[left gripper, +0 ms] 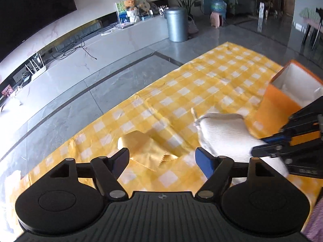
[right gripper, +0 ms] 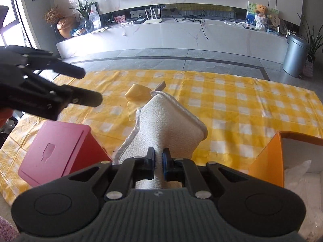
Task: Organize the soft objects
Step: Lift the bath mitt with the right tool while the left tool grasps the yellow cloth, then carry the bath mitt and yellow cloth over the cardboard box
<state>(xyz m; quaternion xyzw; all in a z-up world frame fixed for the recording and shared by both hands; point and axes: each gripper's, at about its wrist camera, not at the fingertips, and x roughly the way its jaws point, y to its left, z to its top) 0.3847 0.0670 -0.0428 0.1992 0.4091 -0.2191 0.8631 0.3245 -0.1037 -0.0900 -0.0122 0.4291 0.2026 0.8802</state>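
My right gripper [right gripper: 158,164] is shut on a white terry cloth [right gripper: 167,125] and holds it up above the yellow checked sheet [right gripper: 242,104]. In the left wrist view the white cloth [left gripper: 224,135] hangs from the right gripper [left gripper: 262,146] at the right. My left gripper [left gripper: 162,160] is open and empty, just above a folded yellow cloth [left gripper: 143,144] lying on the sheet [left gripper: 201,80]. The yellow cloth [right gripper: 137,93] shows beyond the white one in the right wrist view. The left gripper [right gripper: 88,86] reaches in from the left there.
An orange box [left gripper: 276,104] with a white lining stands at the right, also in the right wrist view [right gripper: 266,159]. A pink box [right gripper: 54,151] stands at the left. A grey bin [left gripper: 176,24] and a TV bench [right gripper: 161,38] stand beyond the sheet.
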